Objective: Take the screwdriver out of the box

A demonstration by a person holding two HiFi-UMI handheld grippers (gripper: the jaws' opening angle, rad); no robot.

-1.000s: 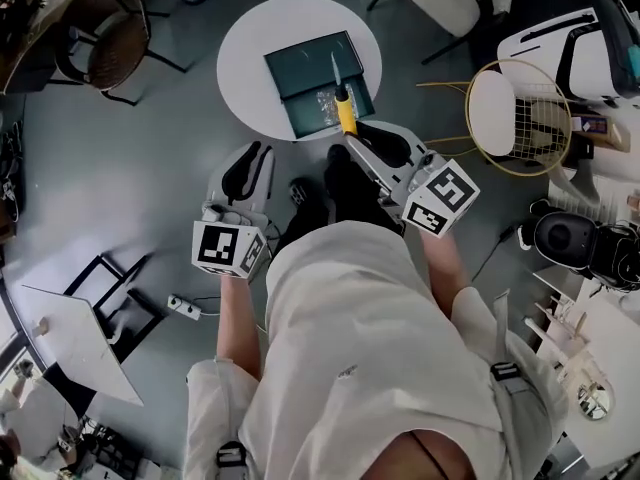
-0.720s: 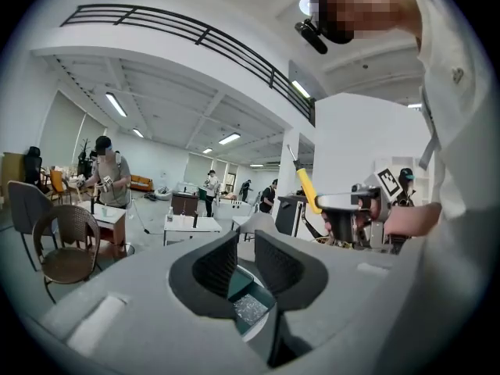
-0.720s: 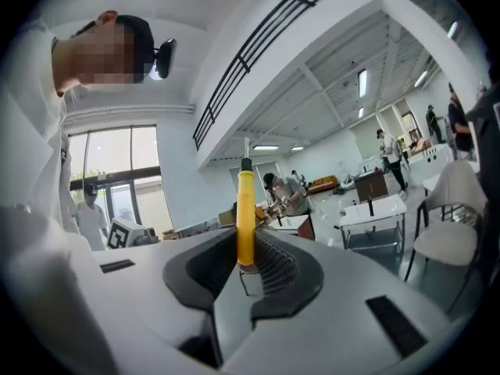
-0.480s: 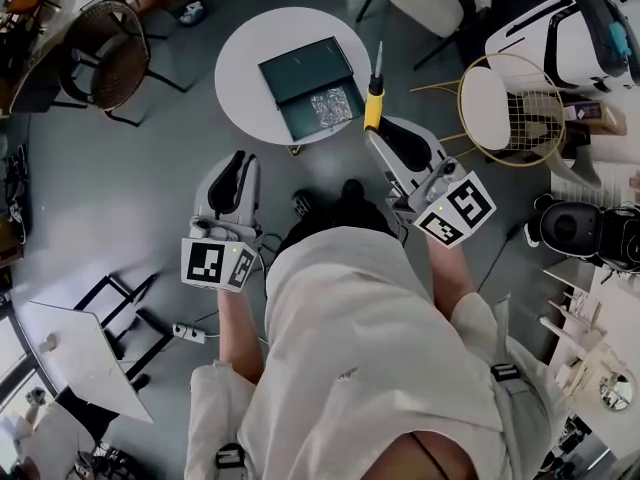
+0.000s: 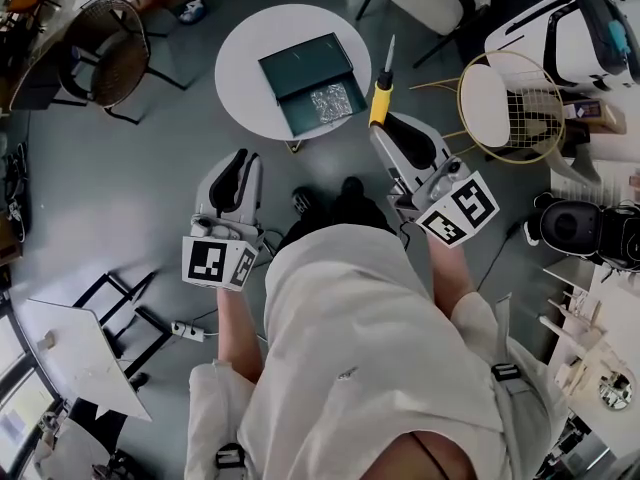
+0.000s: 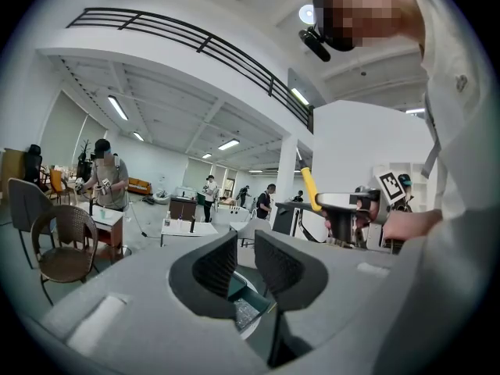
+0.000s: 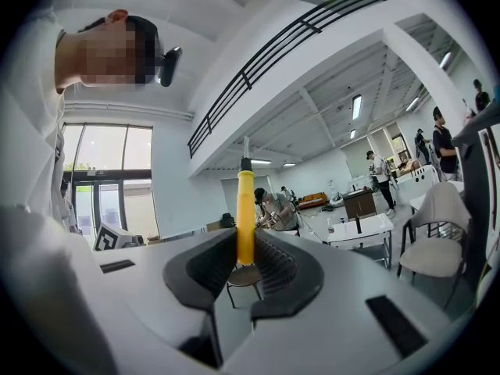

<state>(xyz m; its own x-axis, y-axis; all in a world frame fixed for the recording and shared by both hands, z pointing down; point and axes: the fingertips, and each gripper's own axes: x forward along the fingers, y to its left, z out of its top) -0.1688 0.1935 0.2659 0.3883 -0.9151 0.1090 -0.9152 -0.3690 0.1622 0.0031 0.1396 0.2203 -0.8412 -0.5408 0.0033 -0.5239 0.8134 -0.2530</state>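
Right gripper (image 5: 384, 123) is clamped on the yellow screwdriver (image 5: 379, 100), lifted clear of the box (image 5: 300, 68). Left gripper (image 5: 242, 158) is seen empty, jaws apart.

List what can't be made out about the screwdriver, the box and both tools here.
- Screwdriver tip type: too small in the head view, thin and faint in the right gripper view.
- Handle's lower end: in the head view, hidden between the right tool's pads.
- Silvery contents of the box: too small to identify in the head view; left tool blocks most in its view.
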